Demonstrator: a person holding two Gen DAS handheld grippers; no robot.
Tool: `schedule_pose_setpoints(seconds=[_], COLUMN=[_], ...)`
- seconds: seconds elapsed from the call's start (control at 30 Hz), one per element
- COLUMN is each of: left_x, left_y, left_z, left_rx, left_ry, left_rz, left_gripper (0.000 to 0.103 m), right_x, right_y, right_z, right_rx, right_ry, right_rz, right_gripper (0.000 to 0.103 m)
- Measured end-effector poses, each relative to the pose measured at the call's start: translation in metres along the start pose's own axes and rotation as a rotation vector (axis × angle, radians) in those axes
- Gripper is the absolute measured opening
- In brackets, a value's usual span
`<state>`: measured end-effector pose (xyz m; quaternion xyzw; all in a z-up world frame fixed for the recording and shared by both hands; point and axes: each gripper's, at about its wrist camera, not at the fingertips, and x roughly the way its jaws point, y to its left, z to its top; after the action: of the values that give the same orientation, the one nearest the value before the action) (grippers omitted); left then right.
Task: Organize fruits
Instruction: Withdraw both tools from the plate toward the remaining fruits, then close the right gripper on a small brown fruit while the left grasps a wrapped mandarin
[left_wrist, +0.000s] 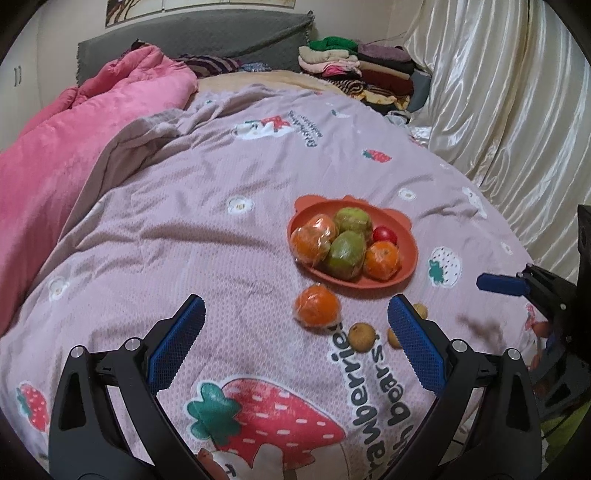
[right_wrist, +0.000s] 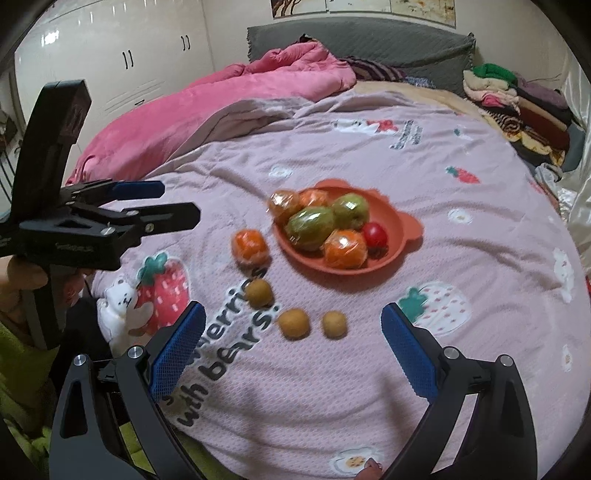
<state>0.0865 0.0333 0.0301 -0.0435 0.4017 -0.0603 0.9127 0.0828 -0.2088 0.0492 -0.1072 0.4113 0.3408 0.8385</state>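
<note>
Three small fruits (right_wrist: 293, 323) beside plate (right_wrist: 402, 236)

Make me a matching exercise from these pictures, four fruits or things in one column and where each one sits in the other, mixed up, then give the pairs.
Things
1. red tomato
2. loose wrapped orange
3. three small brown fruits
4. folded clothes pile

Places
A. on the bedspread, nearest the open right gripper
B. far corner of the bed, by the curtain
C. inside the orange bowl
D. on the bedspread just outside the bowl's rim

Pairs: 1-C, 2-D, 3-A, 4-B
</note>
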Motion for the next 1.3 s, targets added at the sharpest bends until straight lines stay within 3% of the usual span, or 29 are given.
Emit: schedule_pose_setpoints(seconds=[0.4,0.7,1.17,1.3], left_x=[0.023,0.037,0.059,0.065], left_y=[0.008,0.000,-0.004,-0.004], left_z=[-0.013,-0.019,-0.019,-0.017], left_rx=[-0.007,0.021,0.056,0.058], left_ry=[0.068,0.091,0.122,0.128], left_rz=[0.006,-0.008,-0.035,-0.049], left_gripper=[0.093,0.093,0.065,0.061], right_x=[0.030,0.046,0.070,0.072], right_y=[0.017,0.003,-0.004,-0.006], right_z=[-0.032,-0.035,-0.022,-0.020], right_rx=[0.031,0.067,0.005,0.000], right_ry=[0.089,0.096,0.075,0.069], right_rz=[0.064,0.064,0.007,0.015], right_gripper=[0.094,0.054,0.026,0.026])
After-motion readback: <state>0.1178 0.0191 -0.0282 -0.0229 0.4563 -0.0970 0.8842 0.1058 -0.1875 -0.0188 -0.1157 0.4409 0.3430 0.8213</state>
